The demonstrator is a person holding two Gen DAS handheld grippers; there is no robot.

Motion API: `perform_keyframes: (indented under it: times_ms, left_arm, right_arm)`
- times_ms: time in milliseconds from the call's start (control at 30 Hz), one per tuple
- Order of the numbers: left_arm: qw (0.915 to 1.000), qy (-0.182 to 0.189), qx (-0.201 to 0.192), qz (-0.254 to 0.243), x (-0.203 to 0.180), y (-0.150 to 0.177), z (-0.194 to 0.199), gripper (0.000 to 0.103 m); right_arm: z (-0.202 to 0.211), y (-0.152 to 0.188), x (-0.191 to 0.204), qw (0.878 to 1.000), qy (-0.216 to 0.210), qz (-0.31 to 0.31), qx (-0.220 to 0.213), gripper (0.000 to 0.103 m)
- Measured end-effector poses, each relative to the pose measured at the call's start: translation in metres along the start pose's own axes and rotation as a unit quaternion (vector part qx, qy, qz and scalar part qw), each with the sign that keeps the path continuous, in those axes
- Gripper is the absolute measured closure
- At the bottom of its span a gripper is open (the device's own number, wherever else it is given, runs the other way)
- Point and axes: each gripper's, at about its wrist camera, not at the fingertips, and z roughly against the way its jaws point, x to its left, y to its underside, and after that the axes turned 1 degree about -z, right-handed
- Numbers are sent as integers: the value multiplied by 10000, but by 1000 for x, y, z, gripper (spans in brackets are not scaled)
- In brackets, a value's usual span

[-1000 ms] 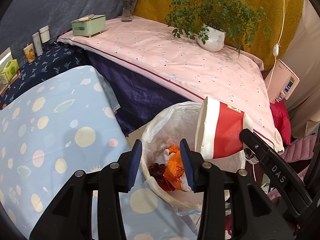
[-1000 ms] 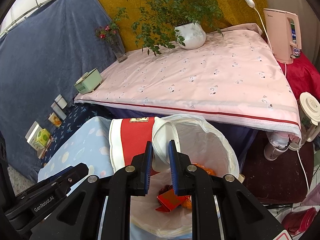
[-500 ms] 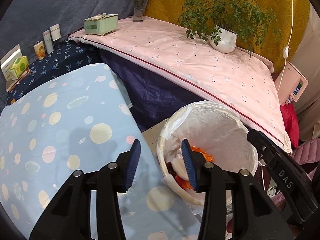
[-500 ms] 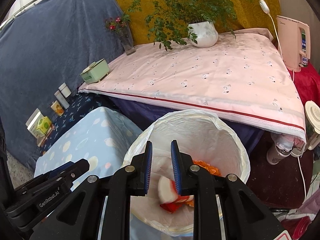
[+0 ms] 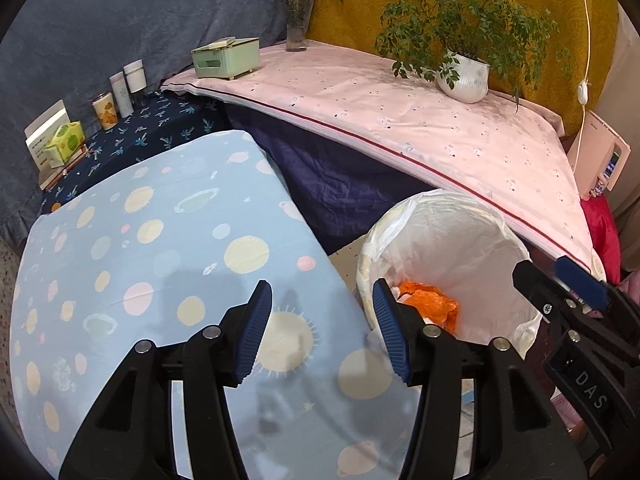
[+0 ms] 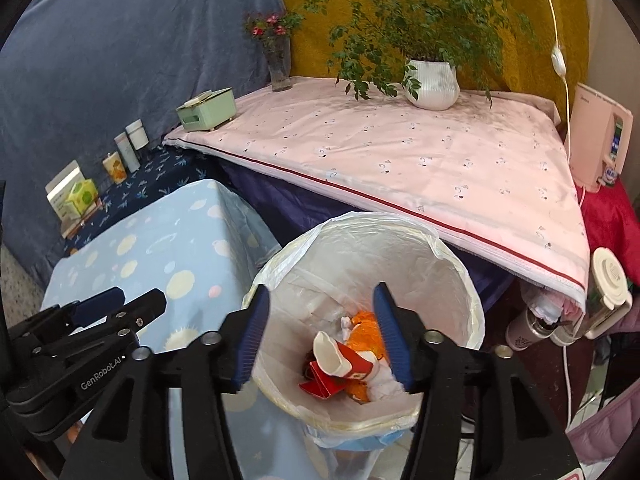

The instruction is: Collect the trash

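Observation:
A bin lined with a white plastic bag point(image 6: 452, 264) stands beside the light blue table. Inside lie a red and white paper cup point(image 6: 340, 362), an orange wrapper point(image 6: 366, 330) and crumpled paper. My right gripper point(image 6: 322, 336) is open and empty, right above the bin's mouth. My left gripper point(image 5: 322, 330) is open and empty, over the blue table's edge, just left of the bin point(image 5: 460, 232). The orange wrapper point(image 5: 428, 300) shows in the left wrist view too.
The blue dotted tablecloth point(image 5: 140, 248) covers the near table. A pink-covered table point(image 5: 400, 120) behind holds a potted plant point(image 5: 464, 76), a green box point(image 5: 224, 58) and a flower vase point(image 5: 296, 28). A pink appliance point(image 6: 600, 136) and bottles point(image 6: 524, 328) stand at the right.
My right gripper let go of the red and white cup, which fell into the bin, and then opened wide. My left gripper has opened wider and moved left over the blue table.

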Motion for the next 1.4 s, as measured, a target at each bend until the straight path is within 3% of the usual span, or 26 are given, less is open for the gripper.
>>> perform_keyframes:
  times_ms: [67,200,300,433,500,1400]
  left_arm:
    - [10000,-72,12,-17,2,5,2,39]
    - [9998,-209,-35,-50,7,16,5,31]
    - [9997,-237,-35,22,12,22,7,26]
    - [9995,-299,-71,63,18,30,10,18]
    - [9994,-327,-97,55,19,33,12,17]
    - [9992,-388,-30,10,18,56,14,13]
  right_arm:
    - [3,4,4,9998,134,111,-30,40]
    - [9,12,7,9996,221,190,-16,33]
    - [12,18,9,9993,263,252,8,19]
    - [15,25,11,9989,333,325,-2,17]
    - [15,27,11,9990,326,304,31,12]
    - [17,54,12,9963,578,569,298,12]
